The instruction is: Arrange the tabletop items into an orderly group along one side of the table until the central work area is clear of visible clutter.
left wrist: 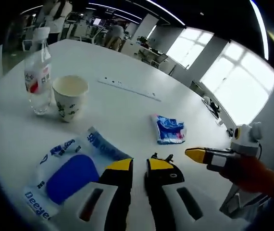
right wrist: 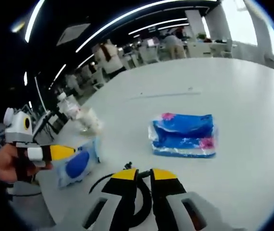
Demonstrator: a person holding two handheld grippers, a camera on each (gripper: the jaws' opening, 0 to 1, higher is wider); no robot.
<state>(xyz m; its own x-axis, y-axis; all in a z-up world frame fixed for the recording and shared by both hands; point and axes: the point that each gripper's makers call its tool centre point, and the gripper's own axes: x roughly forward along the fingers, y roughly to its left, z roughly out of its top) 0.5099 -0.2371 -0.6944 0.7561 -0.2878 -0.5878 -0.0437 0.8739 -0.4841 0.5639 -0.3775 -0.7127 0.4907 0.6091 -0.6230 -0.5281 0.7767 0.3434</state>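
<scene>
On the white surface point(left wrist: 127, 110), toward its far edge in the left gripper view, a clear plastic water bottle point(left wrist: 38, 72) with a red-and-white label stands upright, and a paper cup point(left wrist: 69, 97) stands upright just beside it, so close I cannot tell whether they touch. Nearer the left tool point(left wrist: 139, 166) lies a flat wet-wipe pack point(left wrist: 72, 171), white with a blue oval and blue lettering, its edge just beside the tool's yellow-tipped jaws. Those jaws sit nearly together with only a thin gap and hold nothing. A small blue tissue packet point(left wrist: 169, 130) with pink marks lies apart from the others, out toward the middle of the surface. A long clear ruler point(left wrist: 130, 88) lies flat farther back.

From the right gripper view, the right tool point(right wrist: 143, 175) hovers low with its jaws almost closed and empty; a black cable point(right wrist: 127, 202) loops beneath it. The tissue packet point(right wrist: 182, 134) lies just ahead, and the wet-wipe pack point(right wrist: 77, 165) is off to one side, near the other tool's yellow tip.
</scene>
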